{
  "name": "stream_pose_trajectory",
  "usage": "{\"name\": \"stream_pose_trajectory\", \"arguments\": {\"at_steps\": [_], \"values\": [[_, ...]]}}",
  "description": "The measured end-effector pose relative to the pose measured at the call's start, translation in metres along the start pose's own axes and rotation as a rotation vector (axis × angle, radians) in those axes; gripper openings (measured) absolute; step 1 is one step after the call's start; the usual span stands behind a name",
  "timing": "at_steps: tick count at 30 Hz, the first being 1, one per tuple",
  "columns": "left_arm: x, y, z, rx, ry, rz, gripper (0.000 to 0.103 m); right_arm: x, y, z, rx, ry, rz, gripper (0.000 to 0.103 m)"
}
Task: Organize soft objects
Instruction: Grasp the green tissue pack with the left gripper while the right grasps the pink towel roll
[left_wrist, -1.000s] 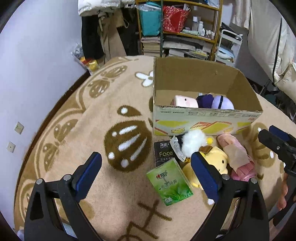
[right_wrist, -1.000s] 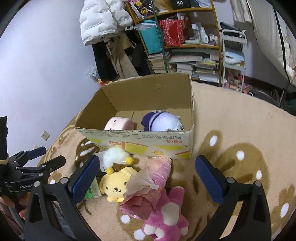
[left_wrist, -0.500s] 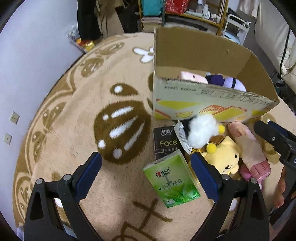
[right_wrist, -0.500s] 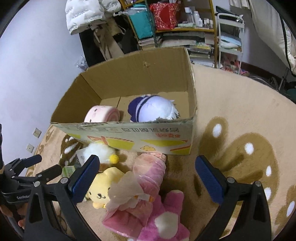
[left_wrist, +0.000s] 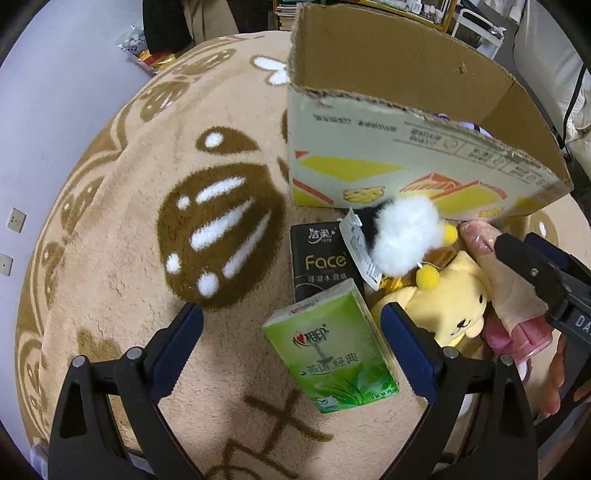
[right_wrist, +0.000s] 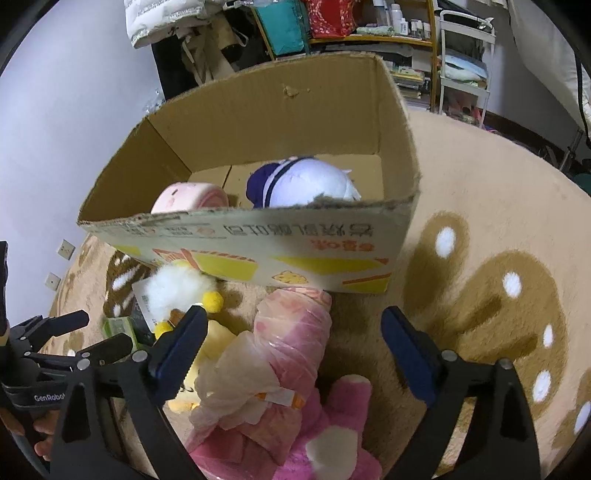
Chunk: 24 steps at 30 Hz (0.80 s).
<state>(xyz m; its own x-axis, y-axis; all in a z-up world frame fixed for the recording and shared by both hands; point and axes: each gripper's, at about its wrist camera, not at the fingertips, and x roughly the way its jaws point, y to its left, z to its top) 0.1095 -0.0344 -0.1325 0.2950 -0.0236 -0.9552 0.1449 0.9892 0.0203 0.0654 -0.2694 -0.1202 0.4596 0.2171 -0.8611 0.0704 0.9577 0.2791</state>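
Observation:
An open cardboard box (left_wrist: 406, 173) (right_wrist: 258, 243) stands on the rug and holds a pink roll (right_wrist: 190, 197) and a purple-and-white plush (right_wrist: 306, 182). In front of it lie a green tissue pack (left_wrist: 330, 349), a black tissue pack (left_wrist: 323, 260), a white fluffy toy (left_wrist: 404, 234) (right_wrist: 173, 291), a yellow plush dog (left_wrist: 450, 304), a plastic-wrapped pink roll (right_wrist: 291, 336) and a pink plush (right_wrist: 332, 435). My left gripper (left_wrist: 291, 345) is open just above the green pack. My right gripper (right_wrist: 291, 349) is open over the wrapped roll.
A beige rug with brown patterns (left_wrist: 218, 236) covers the floor. Shelves with books and bags (right_wrist: 354, 33) and a white cart (right_wrist: 465, 59) stand behind the box. A purple wall (left_wrist: 48, 122) with sockets runs along the left.
Both grippers have moved forward and down toward the items in front of the box. Both stay open and empty.

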Motion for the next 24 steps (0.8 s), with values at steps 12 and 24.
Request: {"name": "stream_pose_trajectory", "arguments": {"at_steps": [12, 24], "values": [[0.016, -0.013, -0.004, 0.046, 0.066, -0.013, 0.062, 0.018, -0.002, -0.008, 0.006, 0.093, 0.016, 0.076], [0.009, -0.013, -0.005, 0.052, 0.030, -0.001, 0.060, 0.017, -0.001, -0.012, 0.025, 0.116, 0.068, 0.043]]}}
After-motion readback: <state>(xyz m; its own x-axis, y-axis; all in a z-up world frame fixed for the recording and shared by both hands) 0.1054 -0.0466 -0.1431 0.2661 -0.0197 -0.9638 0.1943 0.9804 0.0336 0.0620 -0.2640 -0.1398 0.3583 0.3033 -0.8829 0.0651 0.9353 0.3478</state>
